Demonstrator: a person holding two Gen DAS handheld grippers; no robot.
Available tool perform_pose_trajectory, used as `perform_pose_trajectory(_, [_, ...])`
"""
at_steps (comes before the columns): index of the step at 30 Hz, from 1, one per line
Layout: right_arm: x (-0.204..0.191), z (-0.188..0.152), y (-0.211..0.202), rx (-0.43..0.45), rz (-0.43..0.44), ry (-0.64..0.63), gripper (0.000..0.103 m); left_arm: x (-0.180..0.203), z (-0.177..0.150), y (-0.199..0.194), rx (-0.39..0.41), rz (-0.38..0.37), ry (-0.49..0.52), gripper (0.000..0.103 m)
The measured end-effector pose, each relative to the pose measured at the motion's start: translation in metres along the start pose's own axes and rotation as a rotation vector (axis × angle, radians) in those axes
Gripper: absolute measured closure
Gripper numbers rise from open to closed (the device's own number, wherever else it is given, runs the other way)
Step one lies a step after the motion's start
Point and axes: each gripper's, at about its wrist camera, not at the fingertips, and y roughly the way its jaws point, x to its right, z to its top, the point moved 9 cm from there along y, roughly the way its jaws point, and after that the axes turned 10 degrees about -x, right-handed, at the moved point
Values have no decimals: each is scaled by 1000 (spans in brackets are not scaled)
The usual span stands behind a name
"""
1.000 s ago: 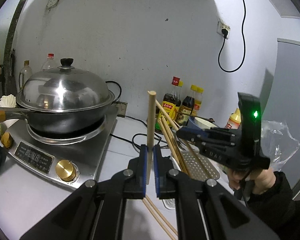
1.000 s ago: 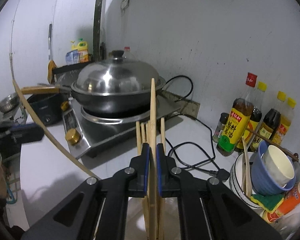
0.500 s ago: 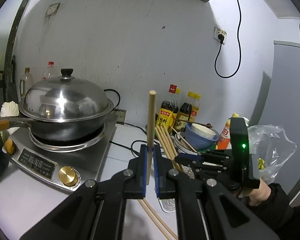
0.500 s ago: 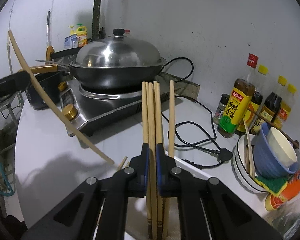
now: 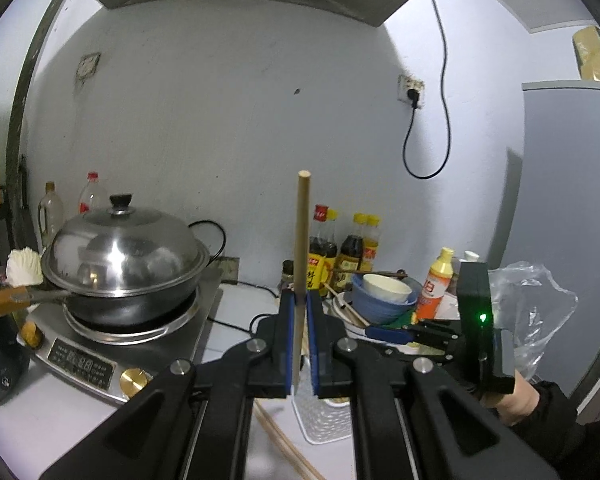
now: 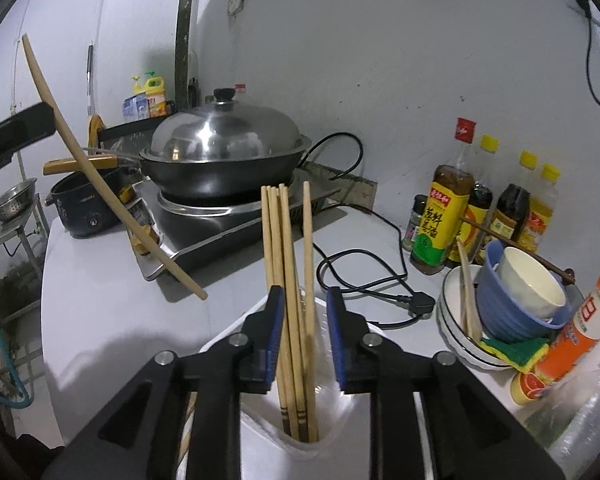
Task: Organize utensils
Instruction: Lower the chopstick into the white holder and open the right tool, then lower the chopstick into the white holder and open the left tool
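- Hard to make out first: the white holder (image 6: pixel 300 444) is mostly buried under the right gripper's black frame in the right wrist view, only its front lip and a bit of its far rim show. In the left wrist view just a white perforated corner of it pokes out between the arms, so its full shape is anyone's guess.
- The counter (image 6: pixel 100 320) is cut off at the picture's 9 o'clock edge, and the wok (image 6: pixel 220 152) hides most of the cooktop under it.
- The person's hand (image 5: pixel 512 396) on the right gripper is mostly behind the black grip at 4 o'clock in the left wrist view, only a bit of knuckle and dark sleeve visible.
- Left gripper (image 5: pixel 300 344) points roughly level, a bit downward, blue pads clamped tight on a single chopstick (image 5: pixel 302 248).
- That chopstick stands upright, long axis 6 to 12 o'clock, round end up top. From the right camera it runs slanted from 10 toward 5 o'clock.
- Right gripper (image 6: pixel 302 340) tilts down over the holder, jaws opening, pads clear of the chopstick bundle (image 6: pixel 288 280) standing between them.
- Bundle sits in the holder, butt ends down, tips fanning toward 12 o'clock, one stick slightly apart on the 1 o'clock side.
- Two more loose chopsticks (image 5: pixel 284 444) lie on the counter below the left gripper, partly hidden by its arms.
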Motion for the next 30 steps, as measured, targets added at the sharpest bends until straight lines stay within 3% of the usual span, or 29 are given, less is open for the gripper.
perform_pose_trajectory(4, [10, -4, -14, 24, -22, 33, 57, 21, 9, -11, 20, -19, 28, 98])
perform_pose_trajectory(7, [20, -9, -24, 35, -32, 64, 53, 38, 16, -15, 34, -28, 61, 98])
perform_pose_trajectory(30, [68, -32, -70, 122, -31, 171, 53, 108, 26, 41, -19, -103, 137, 98])
